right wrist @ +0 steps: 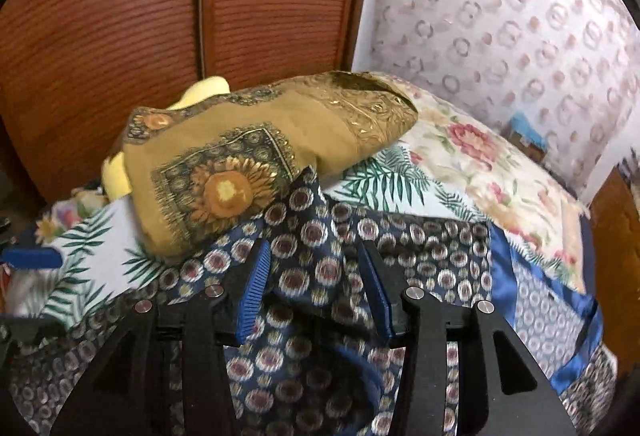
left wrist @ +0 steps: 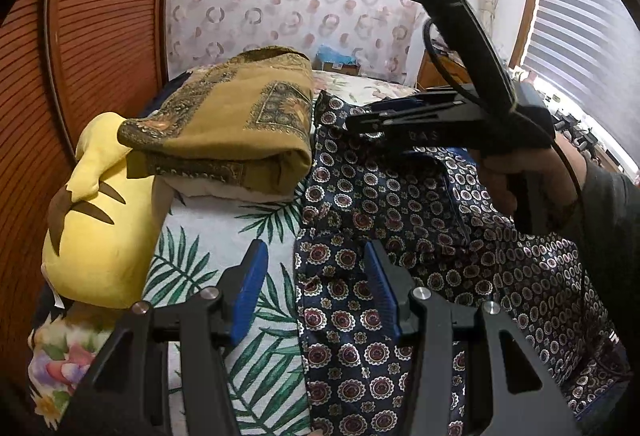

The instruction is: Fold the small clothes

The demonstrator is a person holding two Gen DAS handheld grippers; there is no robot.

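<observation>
Both grippers apart, nothing pinched: left gripper [left wrist: 316, 290] and right gripper [right wrist: 314, 286] over navy medallion-print garment [left wrist: 400, 204] on bed [left wrist: 208, 236].

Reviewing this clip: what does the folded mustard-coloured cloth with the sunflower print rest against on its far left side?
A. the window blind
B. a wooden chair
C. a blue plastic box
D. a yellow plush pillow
D: in the left wrist view the mustard cloth lies with its left end on the yellow plush pillow, on the bed beside the navy patterned garment.
</observation>
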